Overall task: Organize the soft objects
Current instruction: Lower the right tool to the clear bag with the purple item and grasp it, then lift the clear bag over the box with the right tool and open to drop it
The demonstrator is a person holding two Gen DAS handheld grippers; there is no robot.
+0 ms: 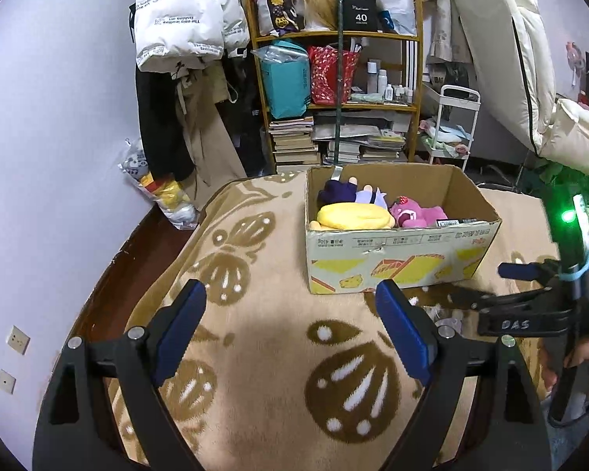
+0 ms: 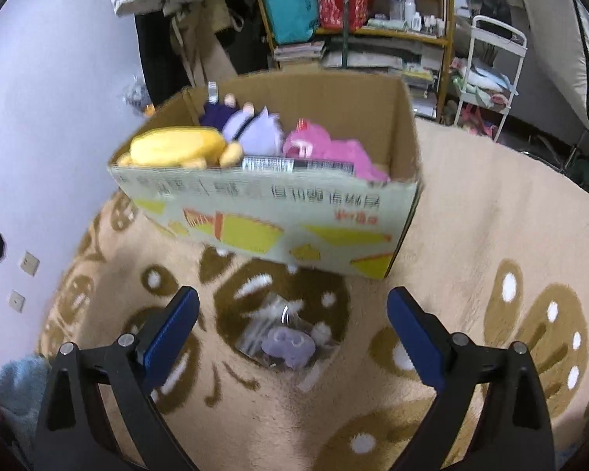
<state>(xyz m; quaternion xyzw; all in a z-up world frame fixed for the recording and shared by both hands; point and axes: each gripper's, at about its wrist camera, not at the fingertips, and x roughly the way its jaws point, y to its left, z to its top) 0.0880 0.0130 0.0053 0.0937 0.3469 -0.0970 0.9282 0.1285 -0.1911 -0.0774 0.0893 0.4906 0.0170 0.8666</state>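
bookshelf box (image 1: 359, 10) "40 colors", gripper (image 1: 530, 324) "das"

My right view smears the cardboard box (image 2: 271, 212) lettering unreadable; its front wall hides the yellow plush (image 2: 176, 149) underside, and the bagged purple toy (image 2: 288, 347) stays indistinct.

You have a beige blanket (image 2: 471, 216) with brown patterns spread out, and a cardboard box (image 2: 271, 216) sits on it. Just before the box lies what seems a small purple toy in clear wrapping (image 2: 288, 343).
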